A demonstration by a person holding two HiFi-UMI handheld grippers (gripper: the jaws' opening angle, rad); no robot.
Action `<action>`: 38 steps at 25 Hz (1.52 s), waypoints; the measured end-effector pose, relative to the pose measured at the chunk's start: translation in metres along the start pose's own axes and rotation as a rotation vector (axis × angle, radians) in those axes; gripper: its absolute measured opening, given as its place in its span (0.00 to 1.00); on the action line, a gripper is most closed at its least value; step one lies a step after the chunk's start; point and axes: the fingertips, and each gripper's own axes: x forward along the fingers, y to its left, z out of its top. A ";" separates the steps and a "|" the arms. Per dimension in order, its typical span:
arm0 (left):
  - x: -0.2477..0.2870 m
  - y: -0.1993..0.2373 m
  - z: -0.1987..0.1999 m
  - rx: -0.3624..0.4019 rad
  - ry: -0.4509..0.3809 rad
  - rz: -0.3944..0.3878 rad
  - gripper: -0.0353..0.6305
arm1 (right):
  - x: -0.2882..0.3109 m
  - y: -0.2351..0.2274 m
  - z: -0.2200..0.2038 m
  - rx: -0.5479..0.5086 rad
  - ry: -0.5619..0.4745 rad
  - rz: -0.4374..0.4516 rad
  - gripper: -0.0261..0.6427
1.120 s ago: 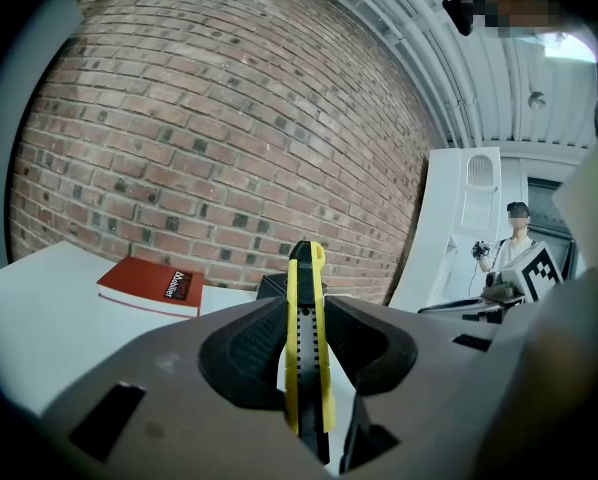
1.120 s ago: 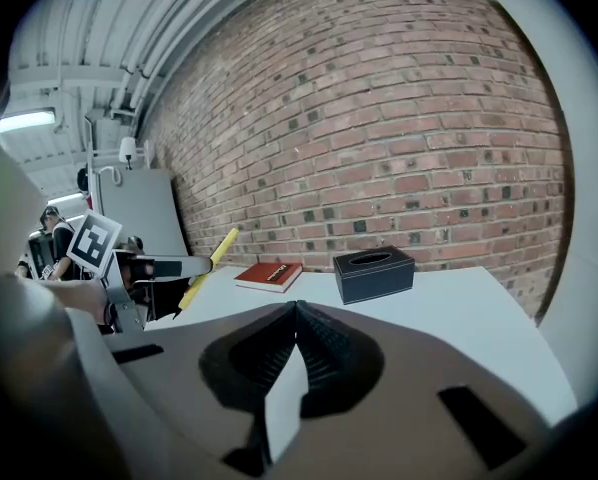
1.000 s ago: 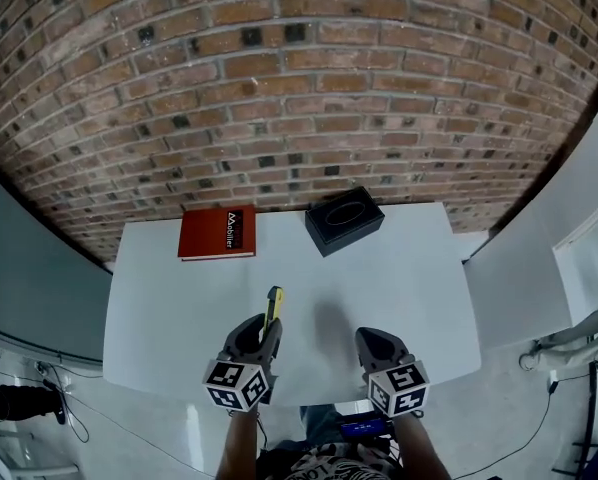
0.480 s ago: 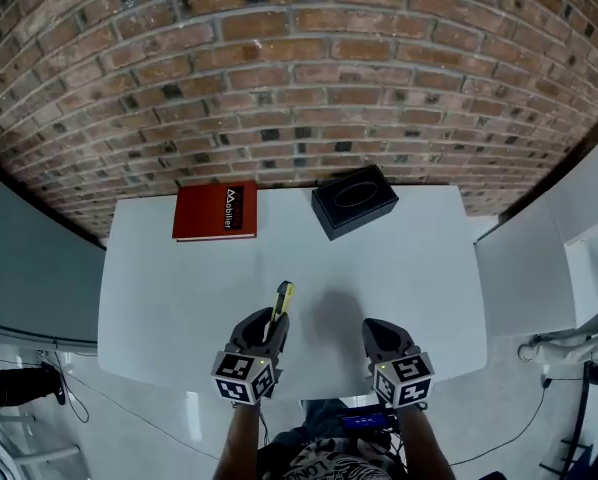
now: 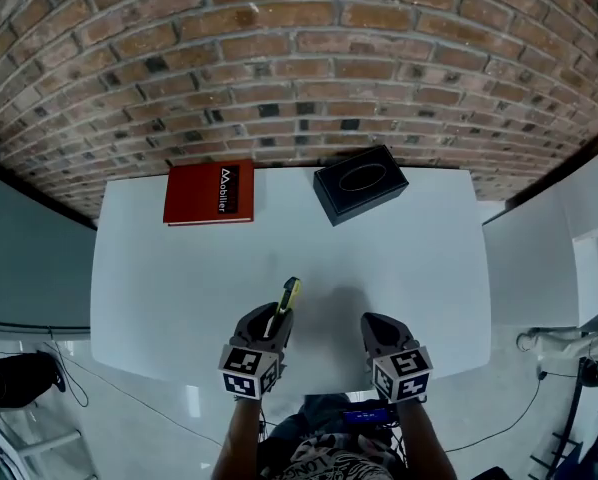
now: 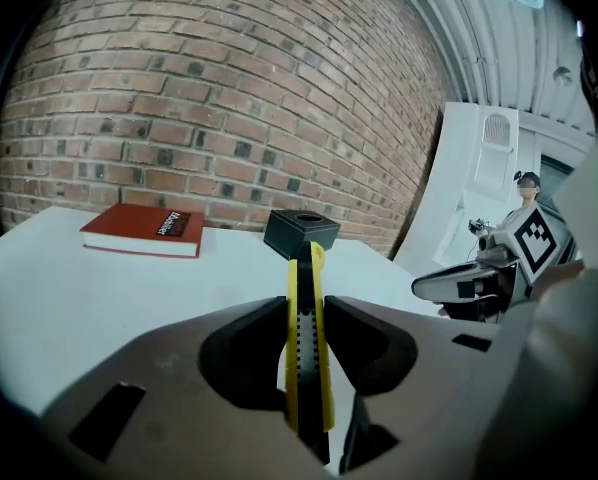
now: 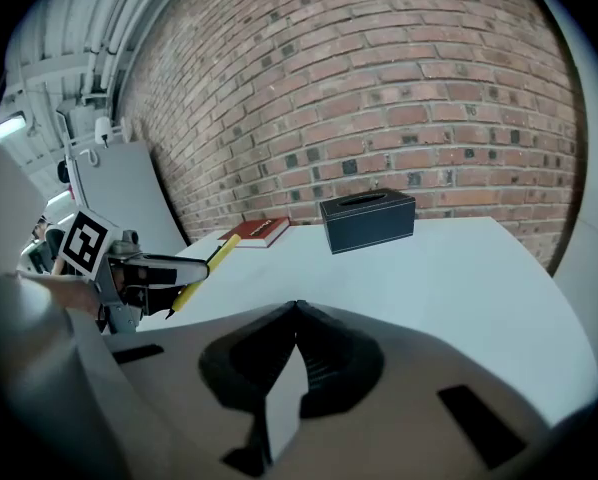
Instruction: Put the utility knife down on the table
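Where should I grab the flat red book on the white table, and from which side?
Probably its long near edge, coming in low from the person's side. The red hardcover book lies flat on the white table, so only its thin edges give jaws something to pinch. The near edge faces the person; the far one sits close to the brick wall.

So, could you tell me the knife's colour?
The knife is yellow with a black centre strip; the left gripper view shows it best.
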 end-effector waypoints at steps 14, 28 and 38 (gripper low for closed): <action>0.034 0.002 -0.037 0.092 0.141 -0.012 0.24 | 0.013 -0.020 -0.027 -0.022 0.076 -0.049 0.04; 0.068 -0.001 -0.076 0.228 0.297 -0.034 0.24 | 0.033 -0.031 -0.036 -0.007 0.122 -0.052 0.04; 0.080 0.004 -0.082 0.312 0.350 -0.032 0.24 | 0.046 -0.033 -0.026 -0.010 0.130 -0.051 0.04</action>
